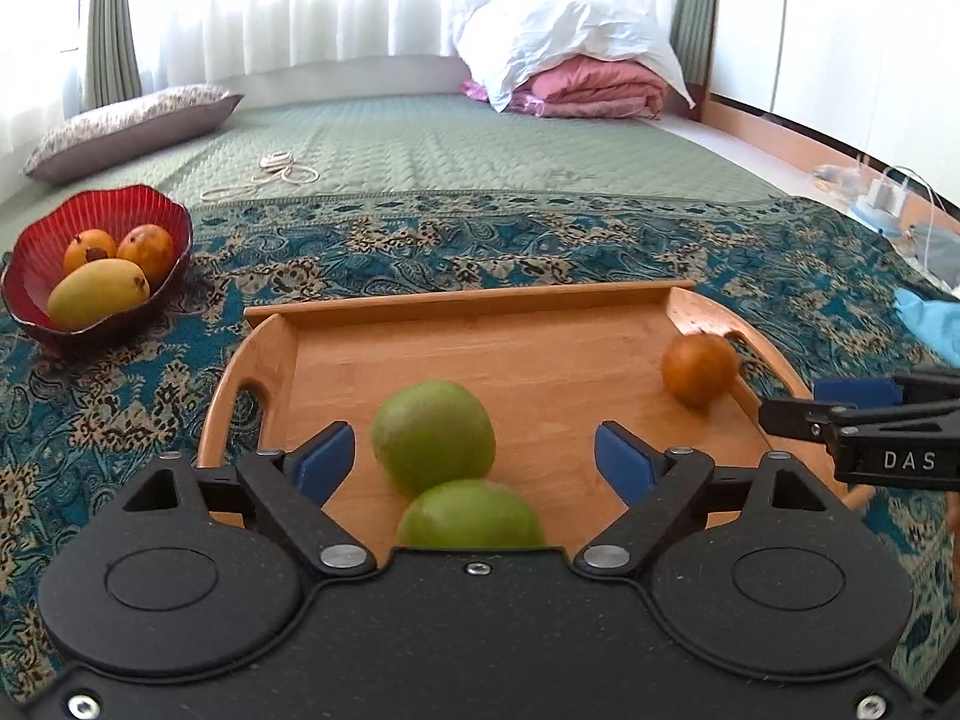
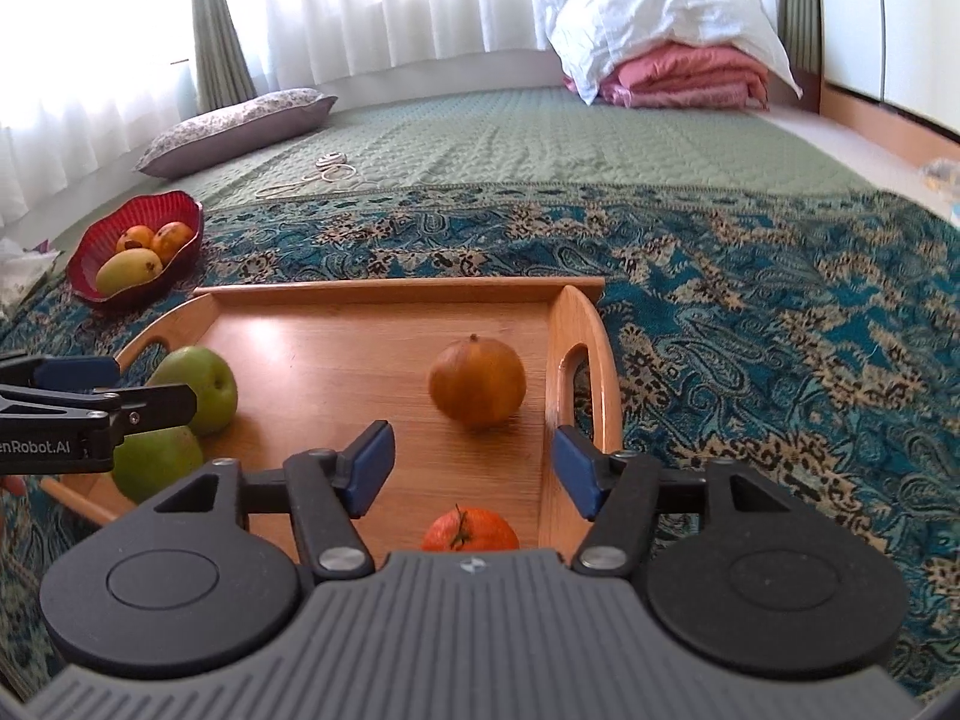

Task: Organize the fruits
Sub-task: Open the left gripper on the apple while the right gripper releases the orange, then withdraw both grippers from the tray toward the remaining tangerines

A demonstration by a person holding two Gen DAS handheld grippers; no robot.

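Observation:
A wooden tray lies on a patterned blue cloth. Two green fruits sit on its left side, one farther and one nearer. A brownish orange fruit sits on the right side, and a bright orange one lies close under my right gripper. My left gripper is open, its fingers either side of the green fruits. My right gripper is open above the tray's right part. A red bowl at the far left holds a mango and two orange fruits.
The cloth covers the near end of a green quilted bed. A patterned pillow lies at the far left, folded pink and white bedding at the back, a coiled cord mid-bed. Chargers and cables lie along the right edge.

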